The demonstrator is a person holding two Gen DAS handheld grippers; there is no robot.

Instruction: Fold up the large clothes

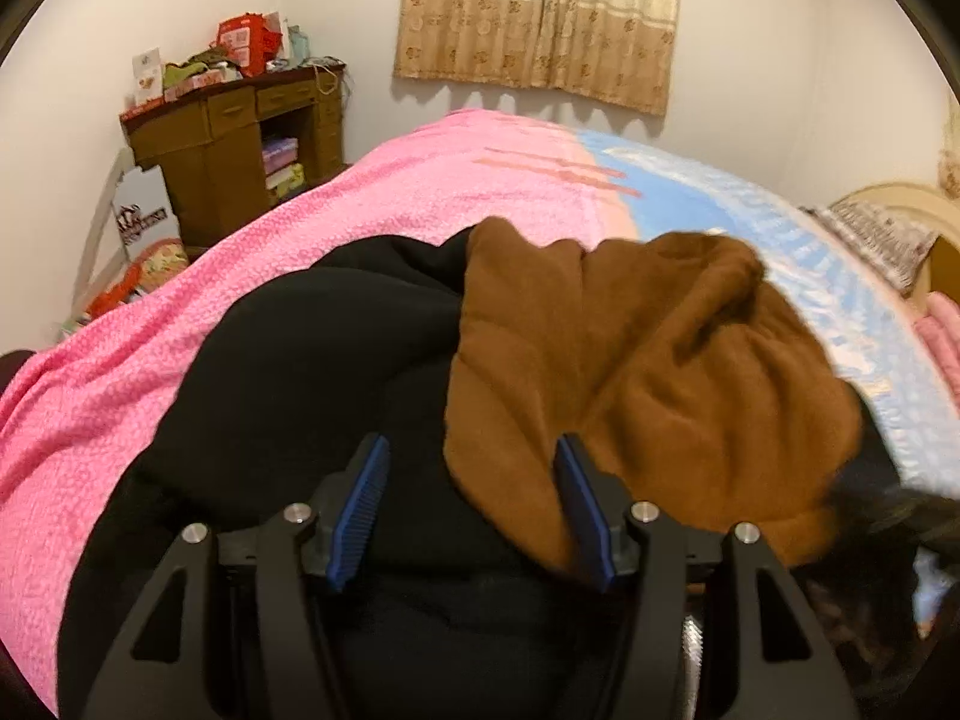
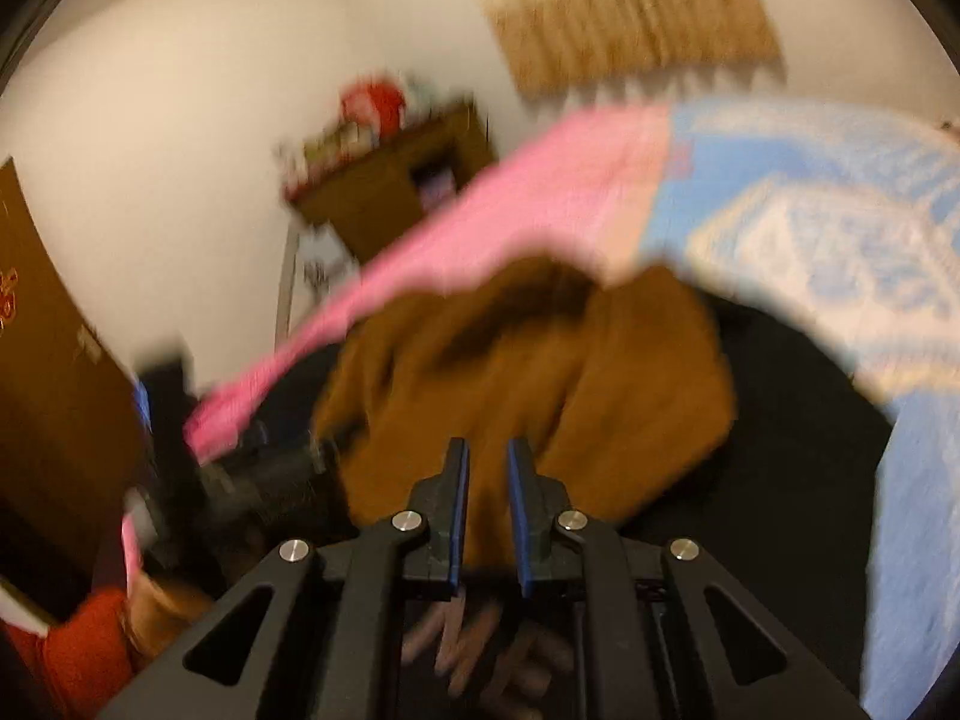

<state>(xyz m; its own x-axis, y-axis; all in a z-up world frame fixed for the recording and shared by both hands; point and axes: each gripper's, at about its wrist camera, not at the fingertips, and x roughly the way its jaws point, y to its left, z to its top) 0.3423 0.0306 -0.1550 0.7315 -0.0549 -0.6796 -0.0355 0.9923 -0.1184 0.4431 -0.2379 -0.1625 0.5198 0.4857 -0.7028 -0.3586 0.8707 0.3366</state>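
Pink-and-blue quilted bed (image 1: 360, 210) bearing black, brown-lined coat (image 1: 660, 372); left tool (image 1: 471, 516) wide open, empty, at 6 o'clock; right tool (image 2: 487, 516) narrowly parted, grip unclear.

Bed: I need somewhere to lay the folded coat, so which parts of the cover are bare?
Bare: the pink cover left of the black garment, and the blue cover behind the brown lining, up to the pillows. Crowded: the near middle, where the left gripper stands, and the cluttered desk.
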